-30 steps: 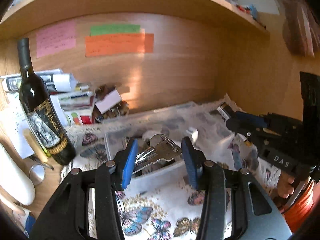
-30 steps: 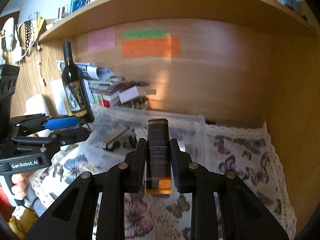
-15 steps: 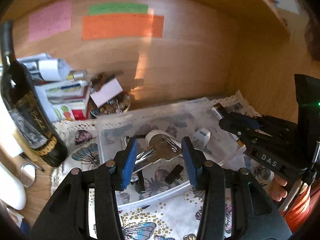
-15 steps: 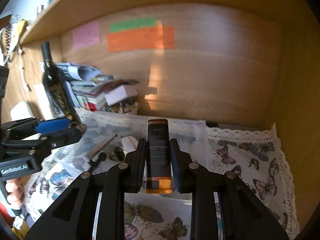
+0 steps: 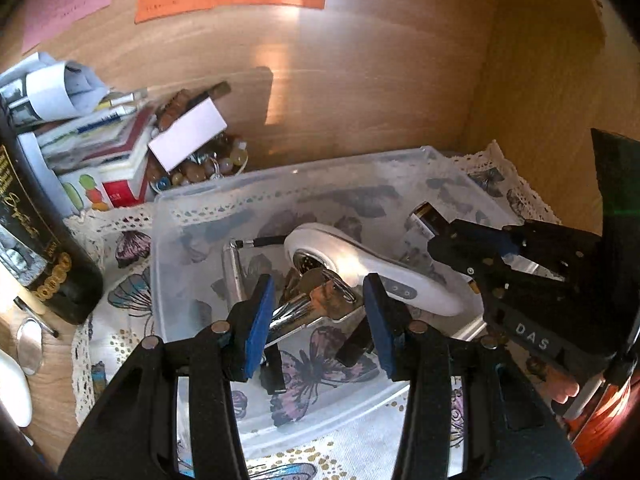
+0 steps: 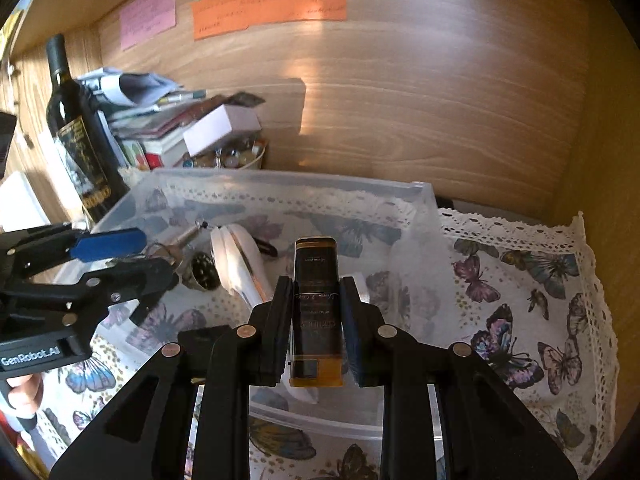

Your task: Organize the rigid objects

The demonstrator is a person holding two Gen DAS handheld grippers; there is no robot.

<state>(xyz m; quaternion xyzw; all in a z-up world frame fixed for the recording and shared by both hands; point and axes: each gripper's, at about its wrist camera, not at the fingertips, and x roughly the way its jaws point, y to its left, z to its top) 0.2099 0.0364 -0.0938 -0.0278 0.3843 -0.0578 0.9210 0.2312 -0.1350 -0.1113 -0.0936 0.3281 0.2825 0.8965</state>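
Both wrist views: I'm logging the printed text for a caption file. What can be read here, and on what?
"DAS": on the right gripper body.
"GenRobot.AI": on the left gripper body.
Dark flat bottle held in the right gripper: label print too blurred.
Wine bottle label: too blurred.
Paper notes on the wall: handwriting unreadable.

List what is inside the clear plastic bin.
In the clear plastic bin: a white handheld device, a silver metal rod and small dark pieces. The left gripper and its keys cover part of the floor.

Warm dim light, sunlit patch on the wooden back panel (image 6: 304, 76), fisheye-curved edges, dark corners
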